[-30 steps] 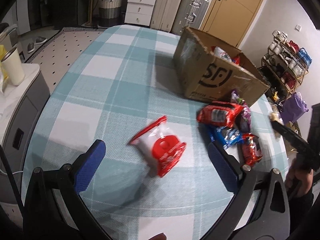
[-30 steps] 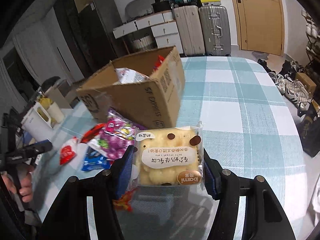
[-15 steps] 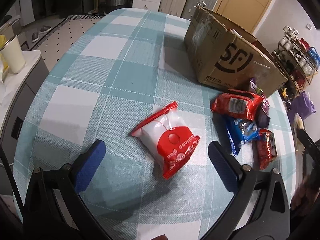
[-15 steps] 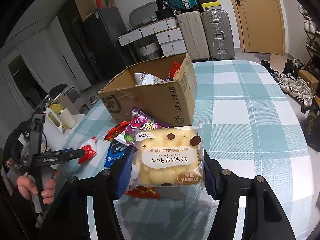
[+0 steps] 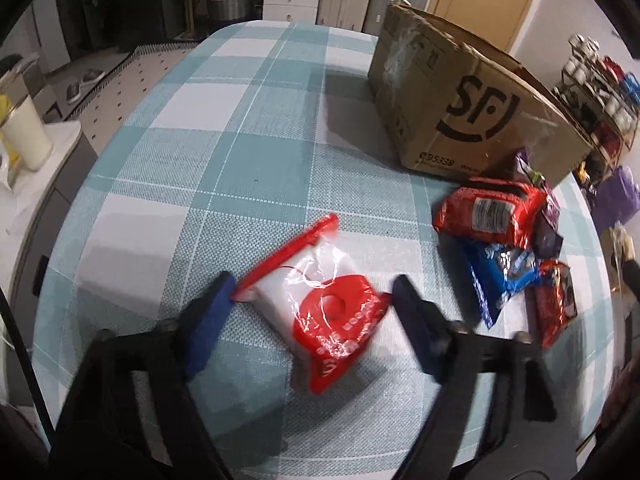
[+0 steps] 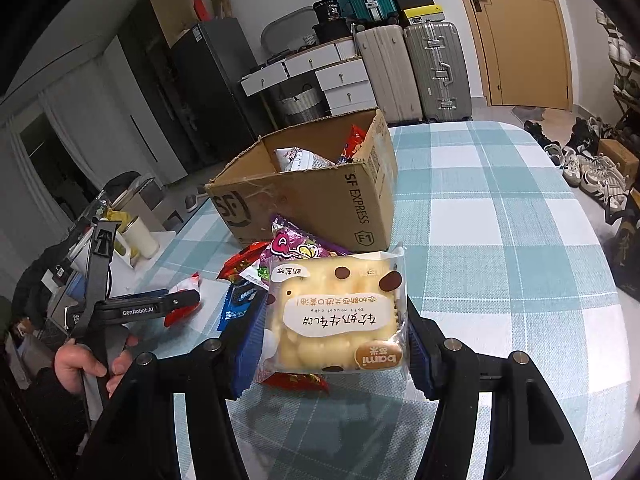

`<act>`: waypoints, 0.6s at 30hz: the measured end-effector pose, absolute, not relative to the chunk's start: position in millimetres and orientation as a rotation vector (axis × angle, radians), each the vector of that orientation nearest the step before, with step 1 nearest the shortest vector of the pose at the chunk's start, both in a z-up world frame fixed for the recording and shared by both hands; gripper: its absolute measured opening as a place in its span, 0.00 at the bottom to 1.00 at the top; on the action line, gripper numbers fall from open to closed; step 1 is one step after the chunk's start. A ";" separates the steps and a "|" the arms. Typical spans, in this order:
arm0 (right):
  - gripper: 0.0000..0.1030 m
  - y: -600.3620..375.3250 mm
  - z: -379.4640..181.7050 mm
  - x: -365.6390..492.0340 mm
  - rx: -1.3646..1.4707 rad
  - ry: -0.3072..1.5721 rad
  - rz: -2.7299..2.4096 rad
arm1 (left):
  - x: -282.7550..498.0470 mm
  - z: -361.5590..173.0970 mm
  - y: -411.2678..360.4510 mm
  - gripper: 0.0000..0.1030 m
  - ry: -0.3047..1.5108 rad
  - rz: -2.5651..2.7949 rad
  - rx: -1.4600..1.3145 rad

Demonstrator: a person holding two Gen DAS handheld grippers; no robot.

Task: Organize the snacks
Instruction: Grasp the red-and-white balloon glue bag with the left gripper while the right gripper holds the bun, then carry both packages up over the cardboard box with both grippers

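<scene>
Through my left wrist camera, my left tongs (image 5: 310,300) have dropped closer to the worktop (image 5: 248,148) than a second ago, and from gaping wide their jaws are now closing around the red-and-white snack packet (image 5: 320,304). The left blue pad touches the packet's red sealed edge, while the right pad is just beside its red end, not yet pressing. The packet lies flat on the checked cloth, well short of the cardboard box (image 5: 464,108). To its right sit a red bag (image 5: 490,214), a blue packet (image 5: 502,270) and a small red packet (image 5: 554,300), unmoved.

Through my right wrist camera, my right tongs (image 6: 334,326) grip the yellow cake packet (image 6: 336,316) as before, held above the worktop (image 6: 500,240), with the open box (image 6: 312,192) beyond and the loose snack pile just in front of it. My left hand (image 6: 86,364) has come further into view at the left edge.
</scene>
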State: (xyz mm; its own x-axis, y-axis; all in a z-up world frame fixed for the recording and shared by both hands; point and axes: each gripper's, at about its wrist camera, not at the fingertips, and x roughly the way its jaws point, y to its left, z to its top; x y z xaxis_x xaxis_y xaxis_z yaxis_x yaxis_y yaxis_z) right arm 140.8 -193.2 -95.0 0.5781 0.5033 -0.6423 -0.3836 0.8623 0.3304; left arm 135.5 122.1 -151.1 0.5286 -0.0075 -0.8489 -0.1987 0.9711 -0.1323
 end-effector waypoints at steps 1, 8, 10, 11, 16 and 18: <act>0.60 -192.8 -94.9 140.5 0.162 0.802 0.523 | 134.2 -150.7 122.0 0.62 1.007 0.099 -0.221; 0.60 -188.7 -92.8 137.0 0.162 0.797 0.532 | 126.1 -142.4 122.5 0.45 0.965 0.055 -0.184; 0.60 -188.6 -91.7 135.5 0.163 0.794 0.532 | 124.1 -141.2 122.0 0.44 0.962 0.048 -0.181; 0.60 -188.6 -90.8 134.5 0.163 0.792 0.532 | 123.6 -141.0 121.7 0.44 0.962 0.046 -0.180; 0.60 -190.2 -87.3 130.6 0.166 0.785 0.532 | 120.9 -139.2 119.2 0.42 0.972 0.023 -0.186; 0.60 -190.4 -85.8 128.8 0.164 0.782 0.530 | 118.5 -138.3 117.5 0.42 0.967 0.015 -0.183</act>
State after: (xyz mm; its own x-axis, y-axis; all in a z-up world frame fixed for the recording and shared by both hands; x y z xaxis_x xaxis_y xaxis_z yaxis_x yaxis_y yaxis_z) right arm 128.8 -190.4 -85.8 0.5870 0.5121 -0.6270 -0.3932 0.8574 0.3322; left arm 118.5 117.5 -138.3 0.5689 -0.0690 -0.8195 -0.0944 0.9844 -0.1485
